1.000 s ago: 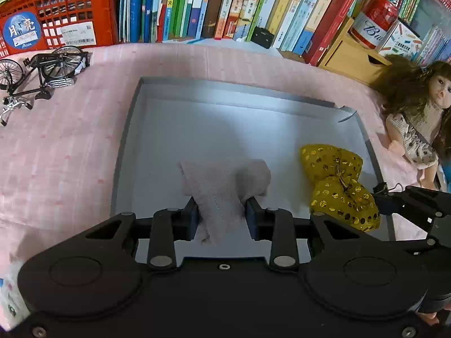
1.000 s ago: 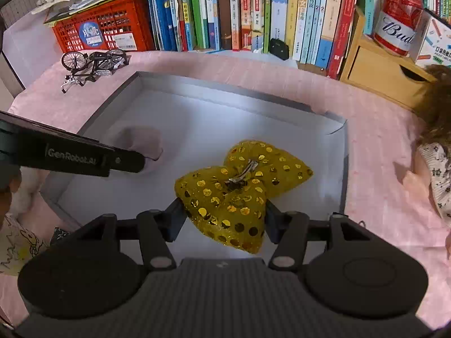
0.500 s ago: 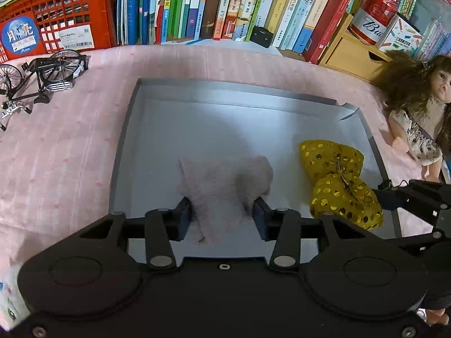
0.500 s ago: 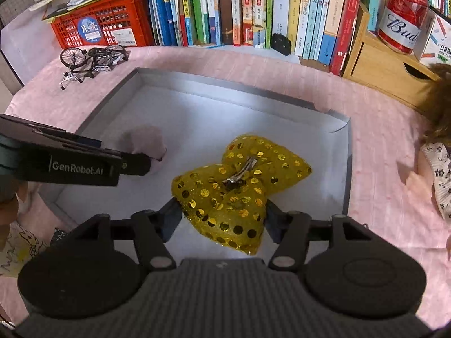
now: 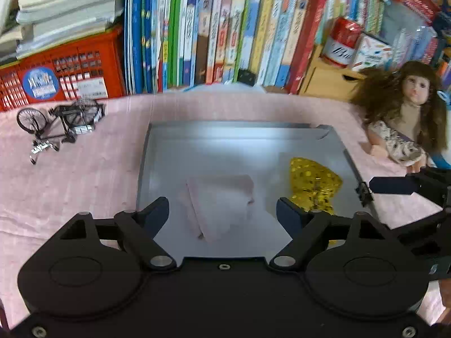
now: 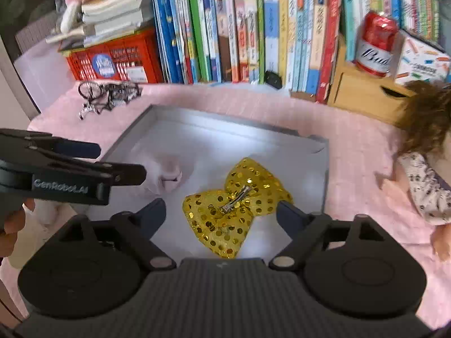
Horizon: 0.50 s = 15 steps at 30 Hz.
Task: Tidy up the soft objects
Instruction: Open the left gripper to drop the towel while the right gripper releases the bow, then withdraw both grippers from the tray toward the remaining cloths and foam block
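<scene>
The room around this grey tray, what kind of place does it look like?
Probably a child's room or a home study corner. A packed row of picture books stands behind the pink-covered surface, a long-haired doll lies beside the grey tray, and a small model bicycle sits nearby.

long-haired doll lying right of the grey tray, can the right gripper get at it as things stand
Probably yes. The right gripper, its jaws opening with the yellow sequinned bow lying loose between them, has only bare pink cloth between the grey tray and the long-haired doll; nothing stands in the way.
</scene>
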Available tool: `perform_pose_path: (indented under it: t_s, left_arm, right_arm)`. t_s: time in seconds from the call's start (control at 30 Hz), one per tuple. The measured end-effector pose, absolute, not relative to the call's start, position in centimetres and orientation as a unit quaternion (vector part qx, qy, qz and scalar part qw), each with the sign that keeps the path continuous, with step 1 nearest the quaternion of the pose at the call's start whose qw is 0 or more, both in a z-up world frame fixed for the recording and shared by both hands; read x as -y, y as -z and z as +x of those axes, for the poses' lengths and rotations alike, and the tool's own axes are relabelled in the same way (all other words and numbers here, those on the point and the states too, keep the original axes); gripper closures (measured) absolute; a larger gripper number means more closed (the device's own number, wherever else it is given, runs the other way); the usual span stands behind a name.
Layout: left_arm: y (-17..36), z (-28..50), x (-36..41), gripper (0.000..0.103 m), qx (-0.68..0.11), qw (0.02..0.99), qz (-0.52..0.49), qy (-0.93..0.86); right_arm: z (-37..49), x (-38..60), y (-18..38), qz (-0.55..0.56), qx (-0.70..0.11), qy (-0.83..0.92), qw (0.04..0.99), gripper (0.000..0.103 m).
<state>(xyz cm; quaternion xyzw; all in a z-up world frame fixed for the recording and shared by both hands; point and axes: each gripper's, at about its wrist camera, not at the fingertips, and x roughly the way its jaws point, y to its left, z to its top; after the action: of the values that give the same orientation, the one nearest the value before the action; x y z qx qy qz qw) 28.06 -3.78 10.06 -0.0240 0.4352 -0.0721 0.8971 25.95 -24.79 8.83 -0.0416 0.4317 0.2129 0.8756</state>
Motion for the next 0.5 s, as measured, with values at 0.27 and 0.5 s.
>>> perform_pose_path:
  t_s: [0.27, 0.5]
  left_arm:
    - [-12.4, 22.6, 4.1, 0.018, -0.387, 0.916, -0.014, 0.101]
    - [-14.1, 16.7, 4.2, 0.013, -0.330, 0.936, -0.010, 0.121]
  right_arm:
    - [21.1, 26.7, -11.4, -0.043, -0.367, -0.198, 0.908, 0.002]
    - [15.5, 28.0, -12.9, -0.029, -0.304, -0.192, 0.933, 0.000]
